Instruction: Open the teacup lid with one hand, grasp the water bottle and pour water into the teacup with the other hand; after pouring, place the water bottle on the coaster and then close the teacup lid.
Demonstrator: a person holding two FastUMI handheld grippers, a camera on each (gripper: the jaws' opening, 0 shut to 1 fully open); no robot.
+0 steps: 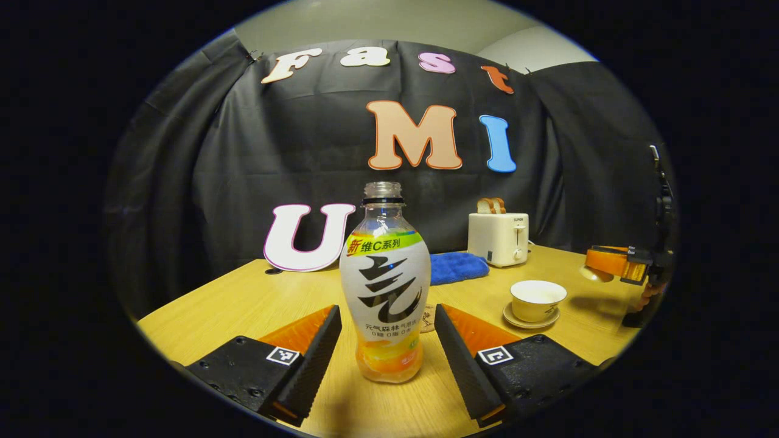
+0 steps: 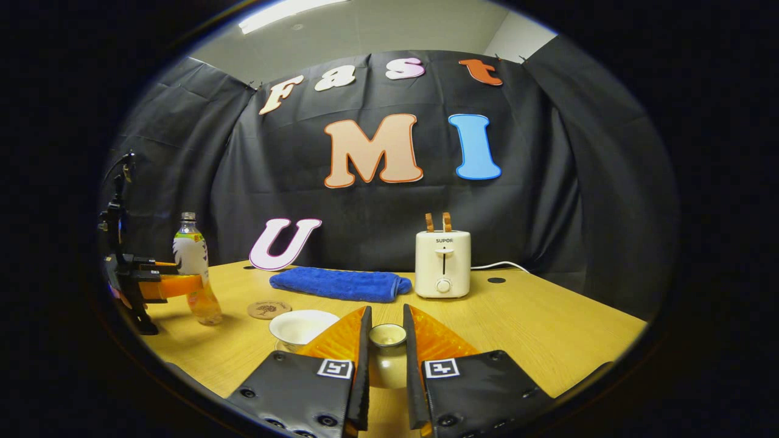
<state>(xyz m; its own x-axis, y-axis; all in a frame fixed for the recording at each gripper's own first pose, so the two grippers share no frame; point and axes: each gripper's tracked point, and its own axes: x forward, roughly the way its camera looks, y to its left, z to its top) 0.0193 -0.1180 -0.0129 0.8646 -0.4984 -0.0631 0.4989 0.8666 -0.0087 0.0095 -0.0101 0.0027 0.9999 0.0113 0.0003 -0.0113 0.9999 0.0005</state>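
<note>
Right gripper view: right gripper (image 2: pixel 387 340) pinches the teacup lid (image 2: pixel 387 356) beside the uncovered teacup (image 2: pixel 302 327), left gripper (image 1: pixel 387 344) spread around the uncapped water bottle (image 1: pixel 386 286), no contact; grasp, pour, coaster (image 2: pixel 269 309) placement, re-lidding left.

A wooden table (image 2: pixel 548 328) stands against a black cloth wall (image 2: pixel 548 182). Along its back edge a white toaster (image 2: pixel 443 263) holds two slices, with a blue towel (image 2: pixel 341 284) just beside it. A ceiling light (image 2: pixel 286 13) glows above pale walls.

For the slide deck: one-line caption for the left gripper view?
Left gripper open around the uncapped water bottle, fingers not yet touching; lidless teacup on its saucer to the right.
</note>
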